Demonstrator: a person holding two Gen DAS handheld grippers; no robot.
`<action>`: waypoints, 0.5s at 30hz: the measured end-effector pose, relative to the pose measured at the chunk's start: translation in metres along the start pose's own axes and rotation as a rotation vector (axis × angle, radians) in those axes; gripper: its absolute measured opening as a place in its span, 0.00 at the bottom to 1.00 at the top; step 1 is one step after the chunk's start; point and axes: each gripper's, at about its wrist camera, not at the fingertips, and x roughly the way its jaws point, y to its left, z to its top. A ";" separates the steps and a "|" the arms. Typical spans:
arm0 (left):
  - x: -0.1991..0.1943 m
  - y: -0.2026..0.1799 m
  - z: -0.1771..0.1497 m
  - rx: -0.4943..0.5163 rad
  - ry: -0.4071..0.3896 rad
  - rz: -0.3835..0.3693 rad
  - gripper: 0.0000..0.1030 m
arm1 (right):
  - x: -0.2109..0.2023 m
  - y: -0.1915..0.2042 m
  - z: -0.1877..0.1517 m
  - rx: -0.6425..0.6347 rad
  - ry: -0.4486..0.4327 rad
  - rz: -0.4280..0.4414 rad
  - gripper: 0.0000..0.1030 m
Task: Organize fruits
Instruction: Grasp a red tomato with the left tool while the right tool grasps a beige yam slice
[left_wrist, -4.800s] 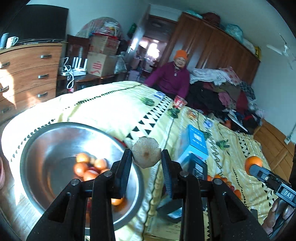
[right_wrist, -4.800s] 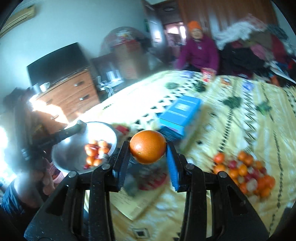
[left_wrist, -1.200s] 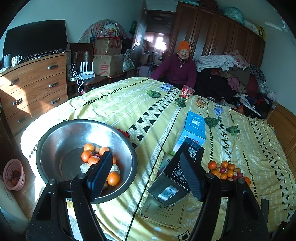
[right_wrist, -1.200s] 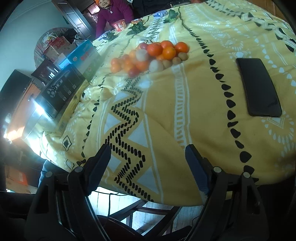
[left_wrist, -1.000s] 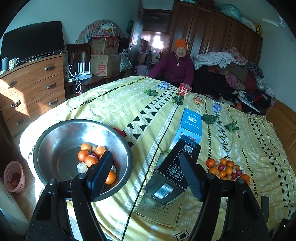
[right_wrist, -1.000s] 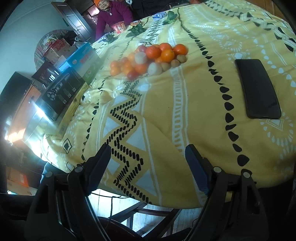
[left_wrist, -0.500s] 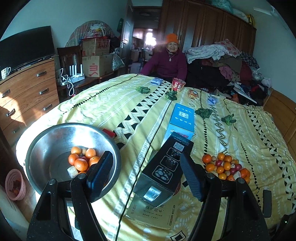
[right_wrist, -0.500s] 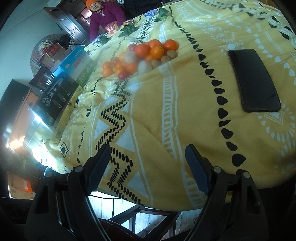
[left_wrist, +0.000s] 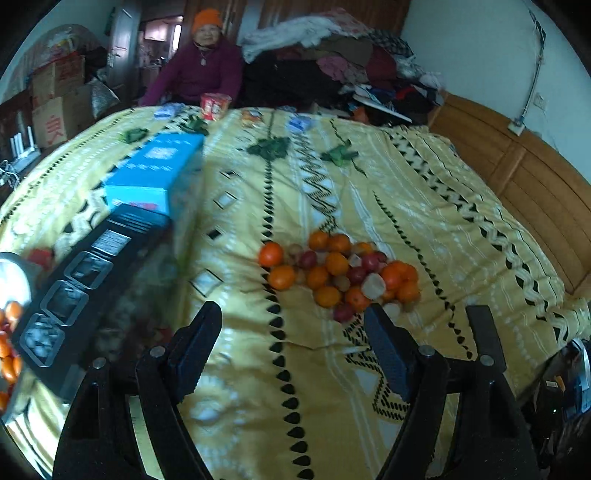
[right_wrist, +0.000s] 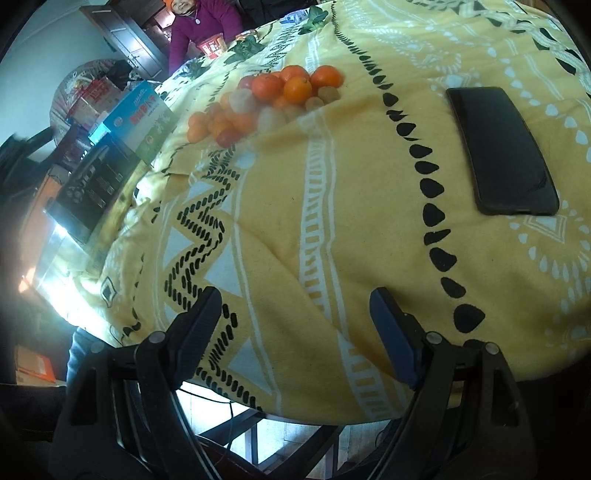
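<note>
A heap of fruit (left_wrist: 340, 273), mostly oranges with small red and pale pieces, lies on the yellow patterned cloth (left_wrist: 332, 369). My left gripper (left_wrist: 295, 325) hangs just short of the heap, jaws opening, nothing between them. The steel bowl (left_wrist: 11, 273) with oranges shows only at the far left edge. In the right wrist view the same fruit heap (right_wrist: 266, 99) sits far up the cloth, and my right gripper (right_wrist: 295, 314) stands open and empty over the near table edge.
A black box (left_wrist: 92, 280) and a blue box (left_wrist: 159, 173) lie left of the fruit. A black phone (right_wrist: 502, 147) rests on the cloth at right. A person in a purple top (left_wrist: 203, 70) sits at the far side, by a red cup (left_wrist: 215, 105).
The left gripper has swung right from the bowl toward the fruit heap, which is now close ahead, and its jaws stand slightly wider. The right gripper has stayed in place.
</note>
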 end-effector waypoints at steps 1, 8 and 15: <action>0.015 -0.005 -0.002 0.003 0.026 -0.019 0.78 | 0.000 0.000 0.000 -0.002 -0.001 -0.002 0.81; 0.112 -0.038 -0.007 0.063 0.147 -0.112 0.74 | 0.005 0.001 0.010 -0.029 -0.002 -0.017 0.81; 0.174 -0.050 -0.014 0.069 0.221 -0.133 0.58 | 0.015 -0.001 0.022 -0.031 0.001 -0.025 0.81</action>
